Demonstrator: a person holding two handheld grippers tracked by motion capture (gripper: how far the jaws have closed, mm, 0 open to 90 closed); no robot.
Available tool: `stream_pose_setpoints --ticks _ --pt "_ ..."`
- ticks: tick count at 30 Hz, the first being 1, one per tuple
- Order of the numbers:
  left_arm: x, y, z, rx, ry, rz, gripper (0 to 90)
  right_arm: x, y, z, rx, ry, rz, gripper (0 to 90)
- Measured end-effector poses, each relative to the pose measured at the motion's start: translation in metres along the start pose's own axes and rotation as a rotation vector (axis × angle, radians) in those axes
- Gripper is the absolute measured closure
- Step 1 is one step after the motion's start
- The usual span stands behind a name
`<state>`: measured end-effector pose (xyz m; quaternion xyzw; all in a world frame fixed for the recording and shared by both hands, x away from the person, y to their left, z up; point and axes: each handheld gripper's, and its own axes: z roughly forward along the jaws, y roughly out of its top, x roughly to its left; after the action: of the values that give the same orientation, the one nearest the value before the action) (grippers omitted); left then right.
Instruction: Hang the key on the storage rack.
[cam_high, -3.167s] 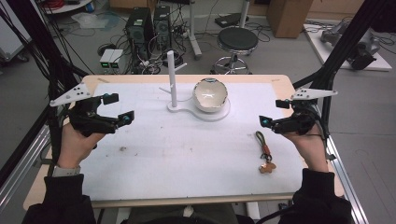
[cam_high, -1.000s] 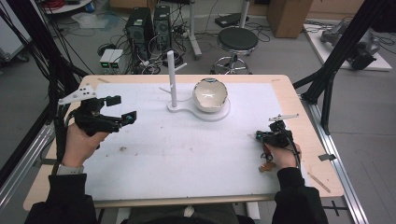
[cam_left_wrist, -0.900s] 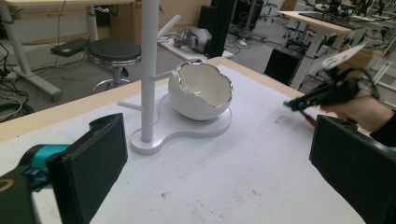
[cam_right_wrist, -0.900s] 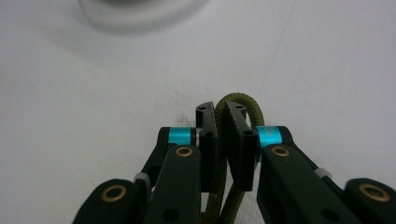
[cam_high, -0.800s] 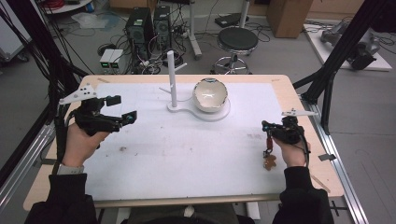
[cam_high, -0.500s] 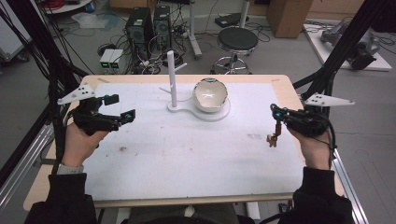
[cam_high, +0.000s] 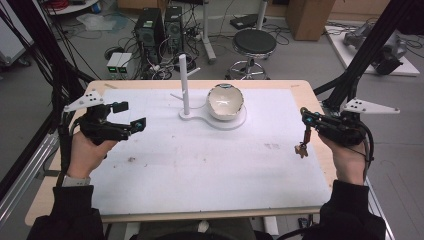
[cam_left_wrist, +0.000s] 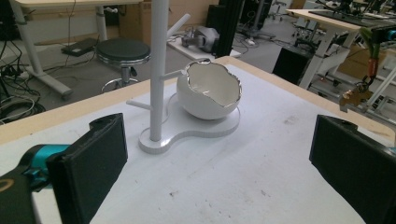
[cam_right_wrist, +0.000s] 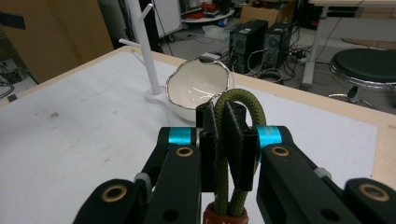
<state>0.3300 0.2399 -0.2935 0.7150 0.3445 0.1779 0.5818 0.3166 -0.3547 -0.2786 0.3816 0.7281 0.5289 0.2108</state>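
So, a count first: one white table mat (cam_high: 200, 170), one white stand with a peg post (cam_high: 183, 85) at its far centre, one eggshell-shaped bowl (cam_high: 225, 101) sitting on that stand's round base just right of the post, and one keychain (cam_high: 303, 142) with a green cord loop and a brown tag. Two grippers, one per hand.

Over on the left, the left gripper (cam_high: 129, 115) hovers above the mat's left edge, held level in the left hand (cam_high: 86, 152), pointing right toward the stand. Its jaws stand wide apart with nothing between them; in the left gripper view the post (cam_left_wrist: 158, 70) and bowl (cam_left_wrist: 210, 91) sit framed in that gap, and the keychain (cam_left_wrist: 362, 84) dangles far right.

On the right, the right gripper (cam_high: 306, 116) is up off the table at the mat's right edge, aimed left. Its jaws are pinched tight on the cord loop (cam_right_wrist: 236, 121), which arches above the pads in the right gripper view, and the brown tag hangs free below, clear of the mat.

Compared with half a second back, the right hand (cam_high: 347, 160) has barely shifted, the keychain hanging at much the same height. Three seconds ago that keychain lay flat on the mat's near right. The left gripper holds its spot throughout.
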Motion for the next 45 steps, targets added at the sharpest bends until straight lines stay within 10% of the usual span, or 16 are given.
stream_pose_setpoints --ticks 13,23,27,45 --pt "-0.008 0.002 -0.015 -0.017 0.045 0.030 4.7 0.019 0.016 0.019 -0.047 0.049 -0.020 84.8" --pt "-0.014 -0.003 -0.023 -0.019 0.048 0.034 4.7 0.051 0.036 0.115 0.033 0.117 -0.060 84.8" --pt "-0.017 -0.011 -0.016 0.023 0.040 0.037 4.7 0.064 0.045 0.150 -0.011 0.176 0.002 84.6" --pt "-0.037 -0.023 -0.033 0.063 0.077 0.081 4.7 0.140 0.080 0.268 0.106 0.235 -0.189 84.6"
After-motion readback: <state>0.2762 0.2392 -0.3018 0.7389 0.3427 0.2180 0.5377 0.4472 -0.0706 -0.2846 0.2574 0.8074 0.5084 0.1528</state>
